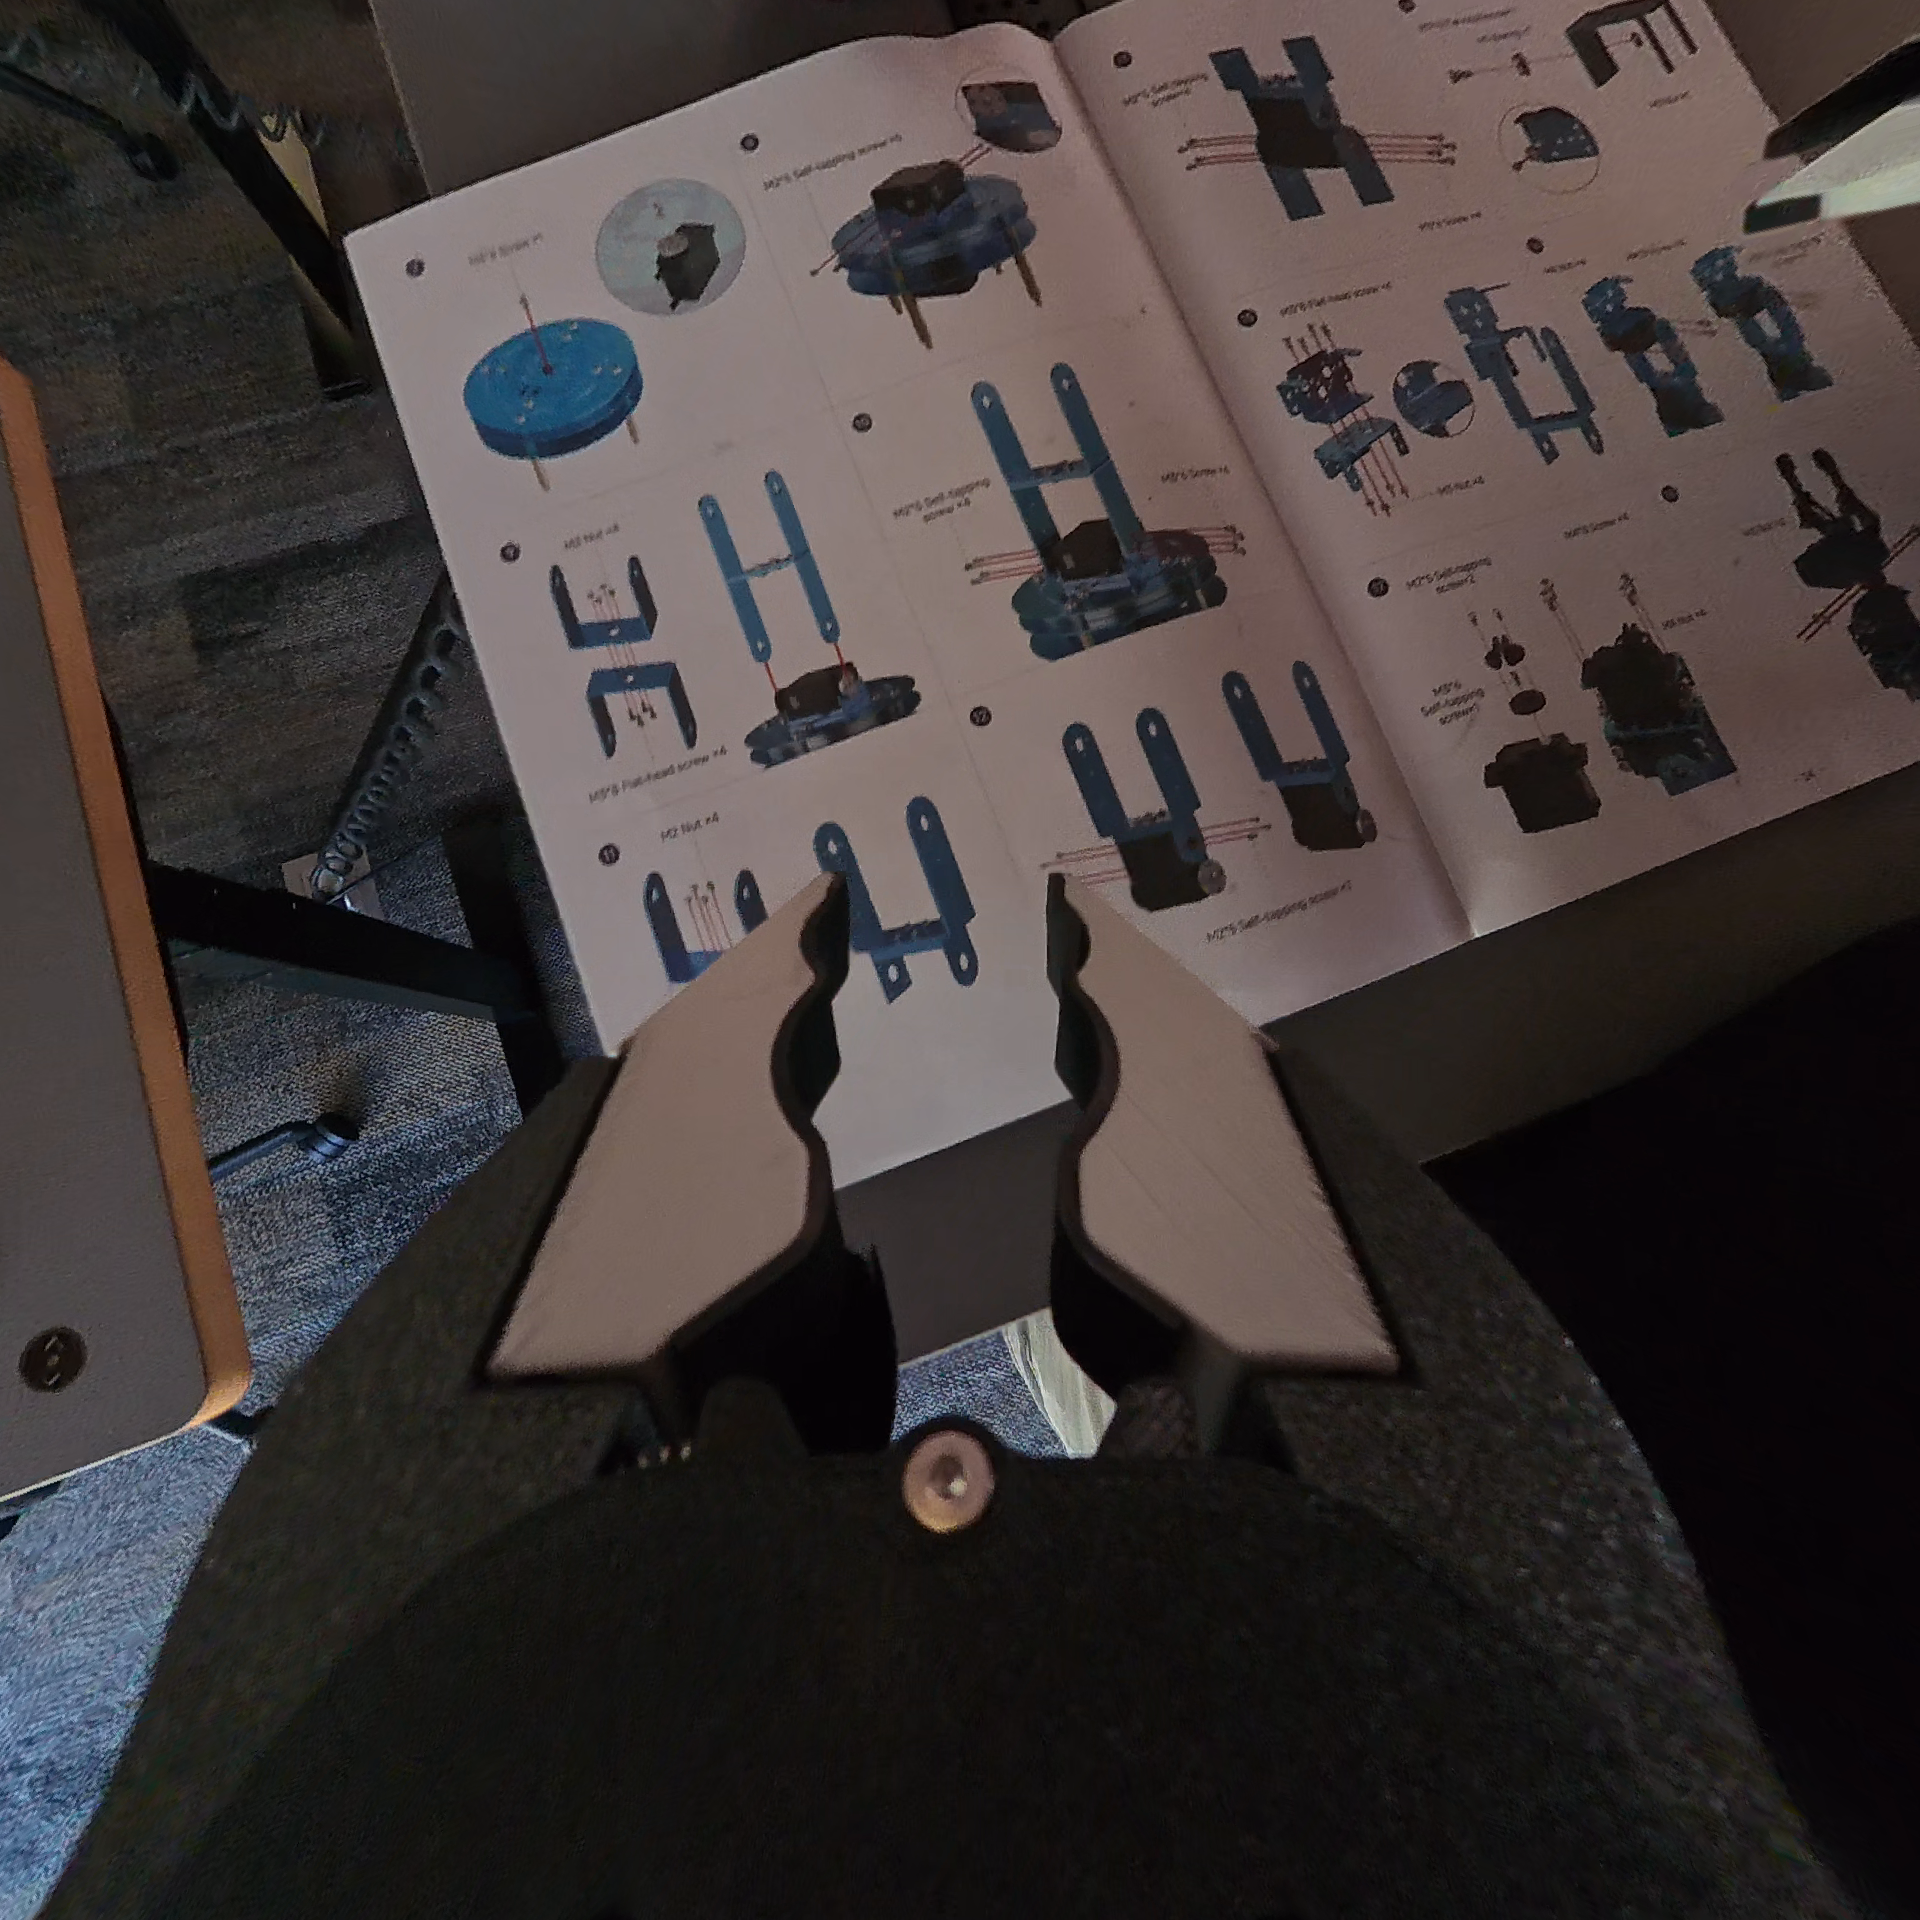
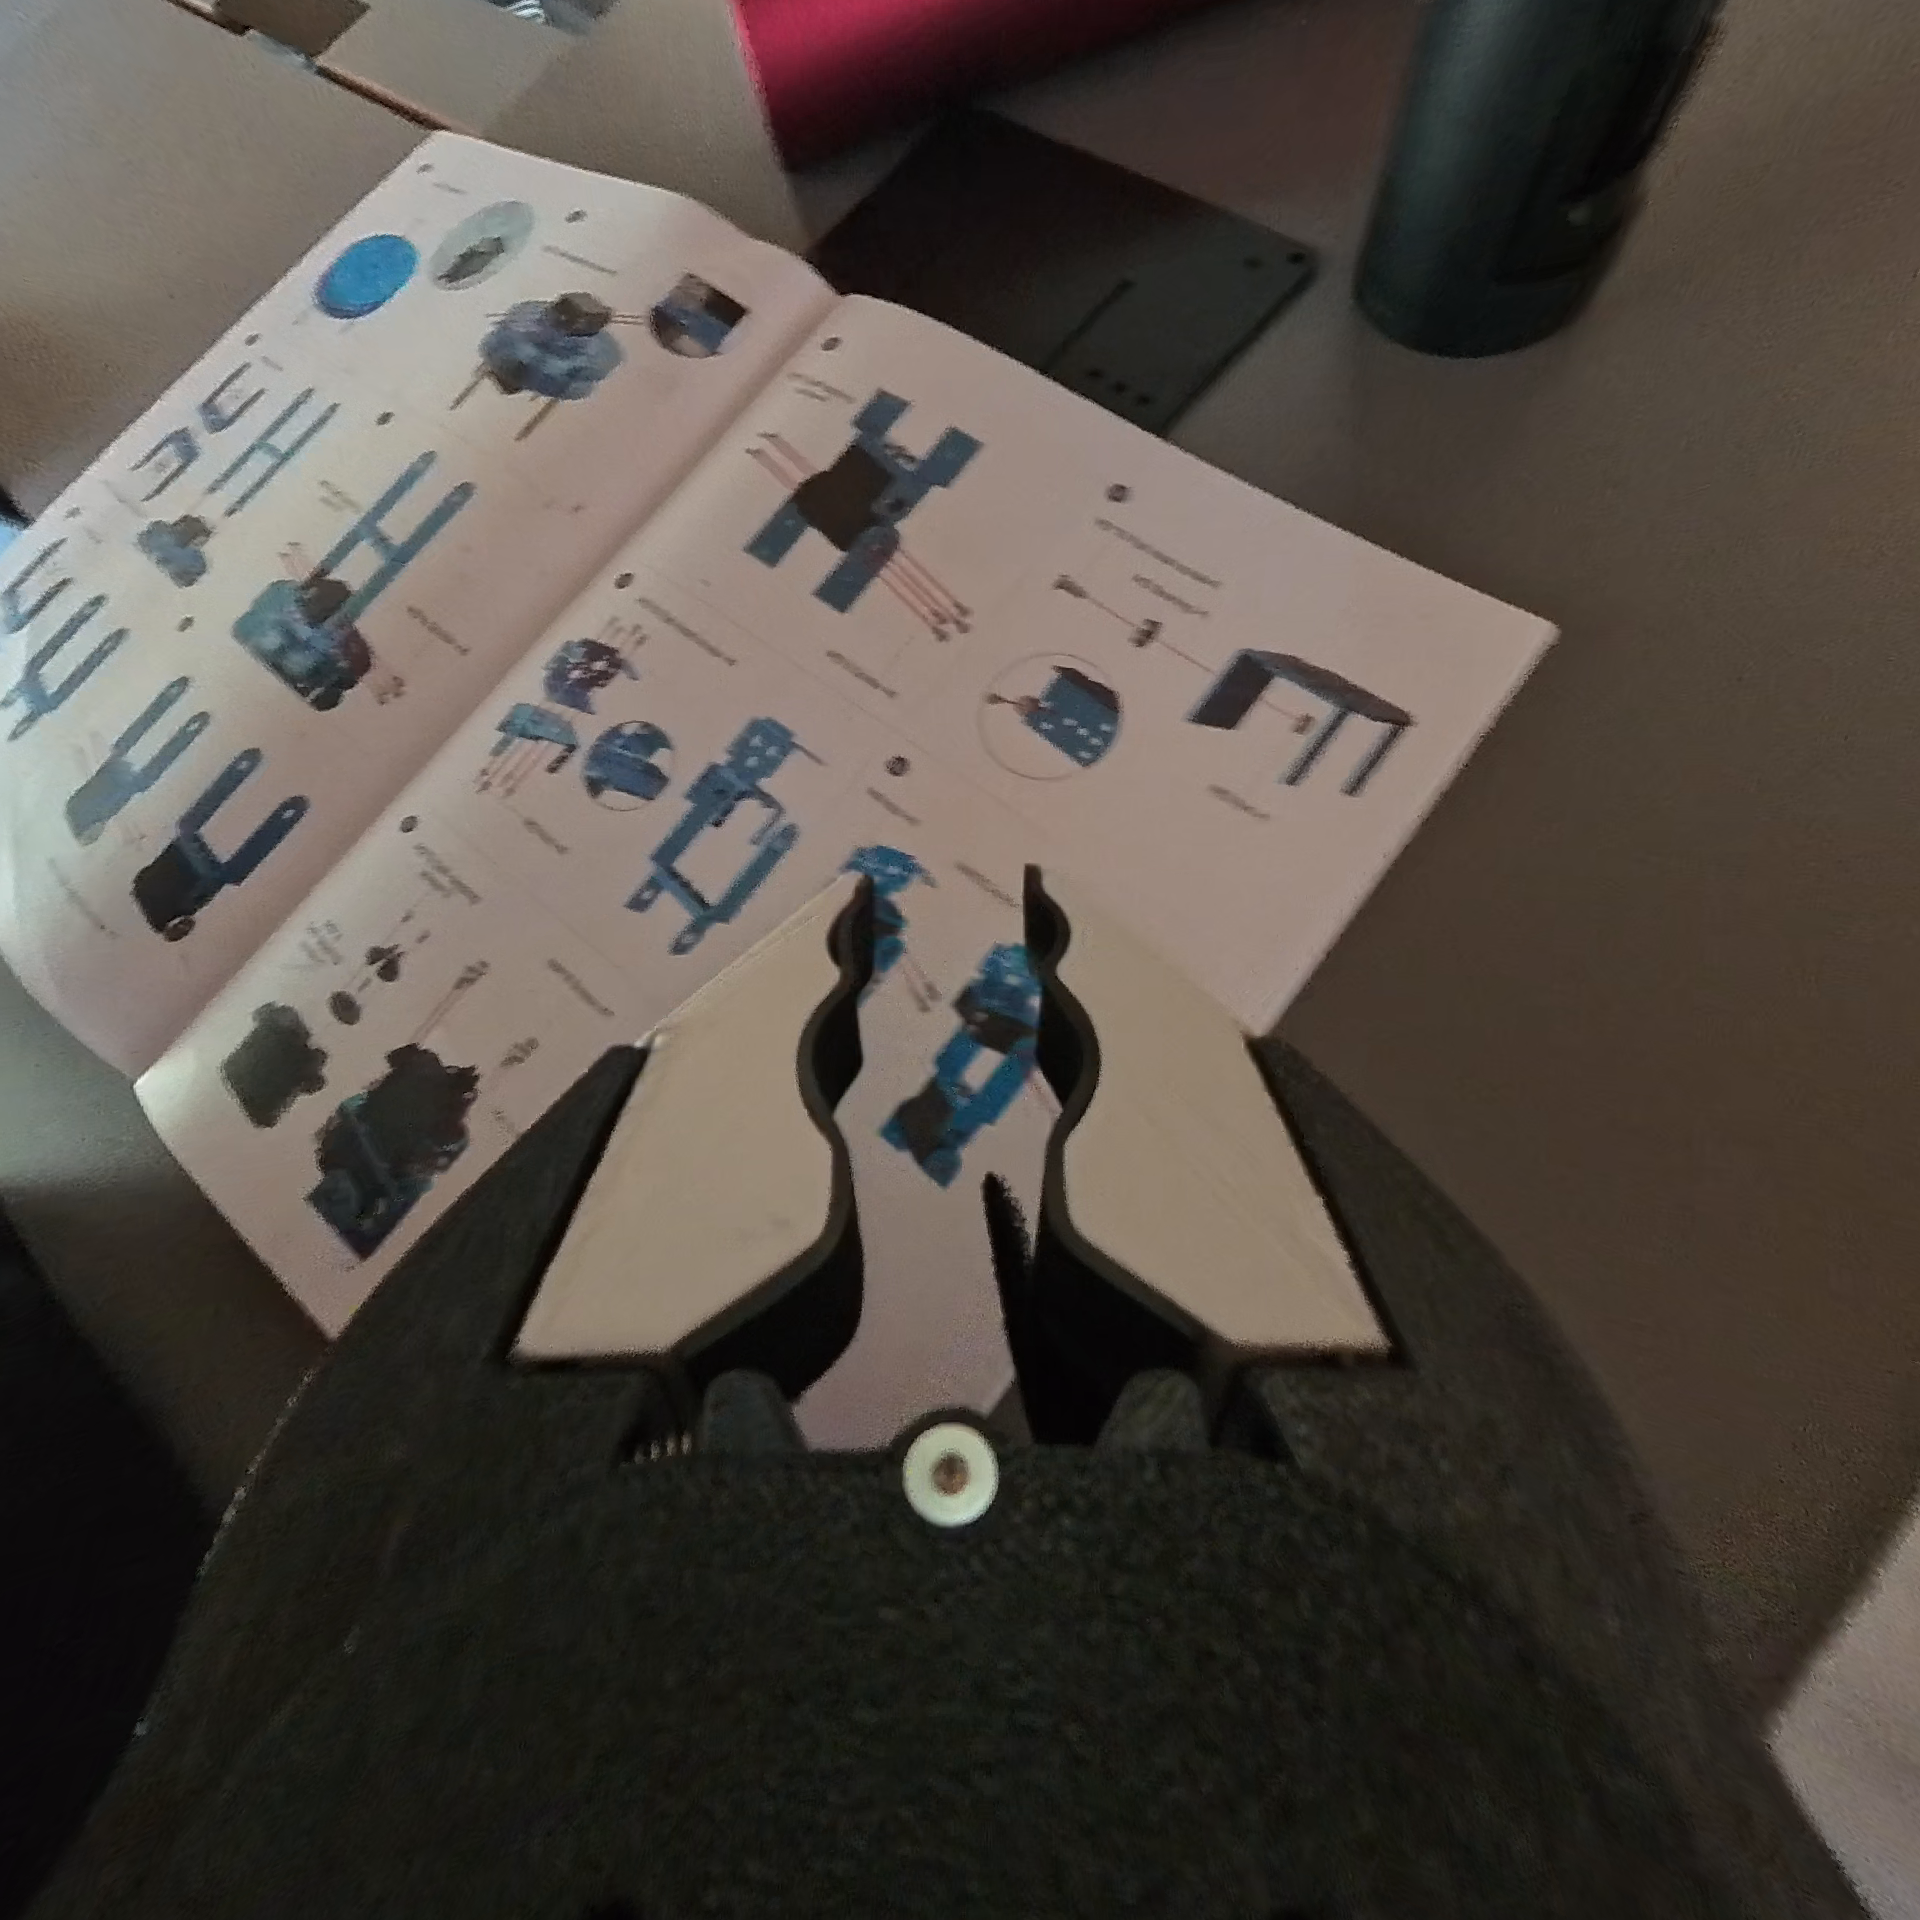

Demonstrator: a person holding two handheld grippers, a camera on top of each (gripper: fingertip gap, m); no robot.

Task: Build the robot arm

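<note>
While both hand-held grippers [image 1: 948,894] [image 2: 940,883] gape empty, booklet [image 1: 1039,499] [image 2: 727,665] print blurred.

I'm over an office-like workbench: an open assembly manual [image 2: 727,665] on the table [image 2: 1662,935], grey carpet [image 1: 125,1662] at seven o'clock.

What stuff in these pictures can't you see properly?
- Left wrist view: the booklet is cut off at the right edge, and the left gripper covers its bottom corner.
- Right wrist view: the right gripper covers some booklet drawings; all is blurred.
- Right wrist view: the dark cylinder and red thing are cut off on top.
</note>
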